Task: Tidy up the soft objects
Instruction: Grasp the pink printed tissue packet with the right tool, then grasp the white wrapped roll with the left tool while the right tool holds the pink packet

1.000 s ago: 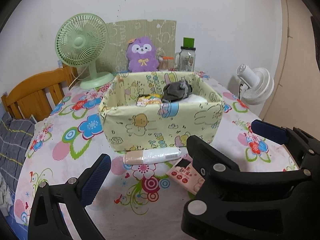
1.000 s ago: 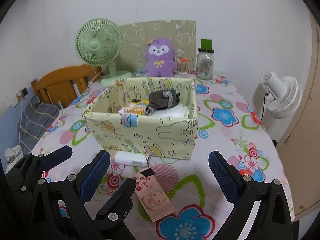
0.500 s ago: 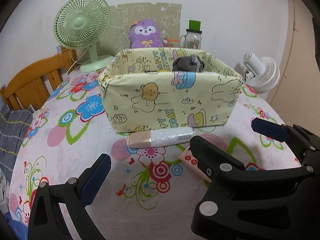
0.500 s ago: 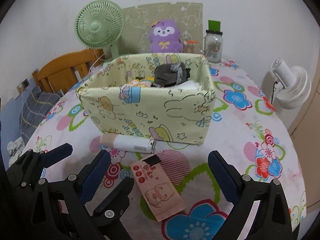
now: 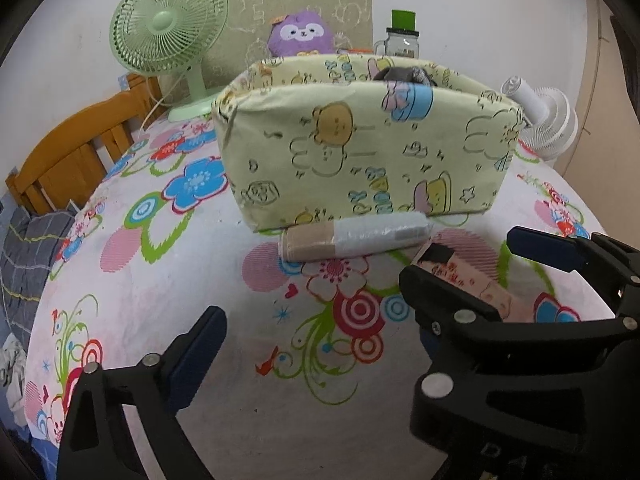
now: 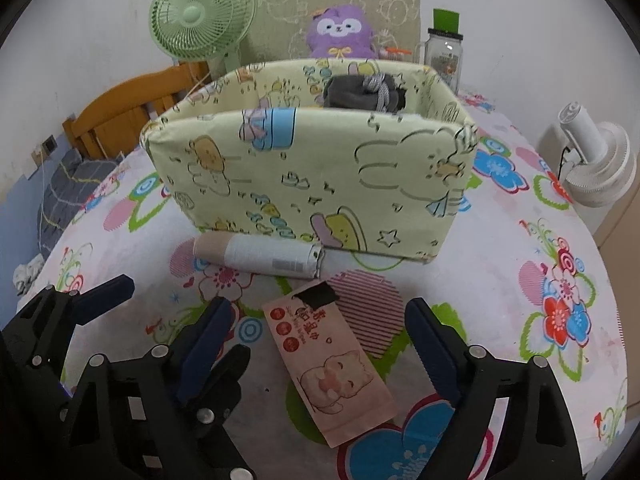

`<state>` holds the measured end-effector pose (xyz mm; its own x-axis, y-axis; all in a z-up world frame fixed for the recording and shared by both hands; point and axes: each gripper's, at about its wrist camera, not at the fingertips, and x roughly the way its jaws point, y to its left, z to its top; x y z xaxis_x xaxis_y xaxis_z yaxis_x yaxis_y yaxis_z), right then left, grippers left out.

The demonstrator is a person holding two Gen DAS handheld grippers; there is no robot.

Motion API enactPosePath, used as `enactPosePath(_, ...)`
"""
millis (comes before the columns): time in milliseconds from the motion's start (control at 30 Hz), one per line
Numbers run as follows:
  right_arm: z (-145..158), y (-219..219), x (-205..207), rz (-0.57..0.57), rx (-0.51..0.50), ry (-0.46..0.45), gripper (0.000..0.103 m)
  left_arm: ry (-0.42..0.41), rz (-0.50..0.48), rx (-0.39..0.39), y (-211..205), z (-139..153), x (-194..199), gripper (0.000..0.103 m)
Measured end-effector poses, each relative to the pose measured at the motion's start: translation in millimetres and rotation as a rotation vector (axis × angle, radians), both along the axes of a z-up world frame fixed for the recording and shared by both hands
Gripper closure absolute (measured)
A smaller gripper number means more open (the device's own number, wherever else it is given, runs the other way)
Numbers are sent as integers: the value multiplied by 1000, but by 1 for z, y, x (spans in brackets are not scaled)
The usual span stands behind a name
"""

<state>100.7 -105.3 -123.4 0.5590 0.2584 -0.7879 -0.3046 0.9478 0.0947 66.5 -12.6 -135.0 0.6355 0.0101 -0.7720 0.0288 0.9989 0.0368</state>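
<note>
**Two open grippers lowered over a pink packet and a wrapped roll**

The right gripper (image 6: 316, 348) is seen held low over the floral tablecloth (image 6: 520, 320), its jaws wide but lately narrowing; the pink tissue packet (image 6: 332, 368) is framed between the pads, untouched; nothing is gripped. The left gripper (image 5: 360, 308) is likewise wide apart, having just closed a little; nothing is held, and bare cloth is seen between its pads. A wrapped roll (image 5: 356, 236) is laid flat against the front foot of the yellow fabric box (image 5: 360, 152), just beyond the packet; a dark grey bundle (image 6: 364, 94) is seen inside the box. A green fan (image 5: 168, 36), a purple plush (image 6: 340, 34) and a glass jar (image 6: 444, 52) are stood behind the box.
</note>
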Motion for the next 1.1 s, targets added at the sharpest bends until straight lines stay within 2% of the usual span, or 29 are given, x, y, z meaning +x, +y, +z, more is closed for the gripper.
enactPosePath(167, -8, 3, 2, 12, -12, 25, 20, 23, -15, -9, 0, -7, 1, 13)
enactPosePath(233, -10, 3, 3, 13, -17, 32, 27, 22, -20, -13, 0, -8, 1, 13)
enactPosePath(400, -17, 3, 6, 8, -14, 62, 37, 23, -31, -24, -1, -8, 1, 15)
enactPosePath(467, -17, 3, 6, 7, -24, 60, 46, 22, -33, -23, -1, -8, 1, 15)
enactPosePath(500, -17, 4, 6, 7, -32, 58, 55, 22, -33, -23, -1, -8, 1, 15)
enactPosePath(533, -17, 4, 6, 7, -37, 56, 57, 22, -33, -23, -1, -9, 1, 15)
enactPosePath(600, -17, 5, 6, 0, -60, 45, 60, 22, -36, -23, -2, -8, 1, 15)
enactPosePath(1033, -8, -9, 9, -43, -43, 34, 60, 16, -33, -61, -10, -3, 15, 16)
enactPosePath(1100, -5, -12, 11, -54, -45, 23, 60, 13, -29, -50, -12, -3, 20, 13)
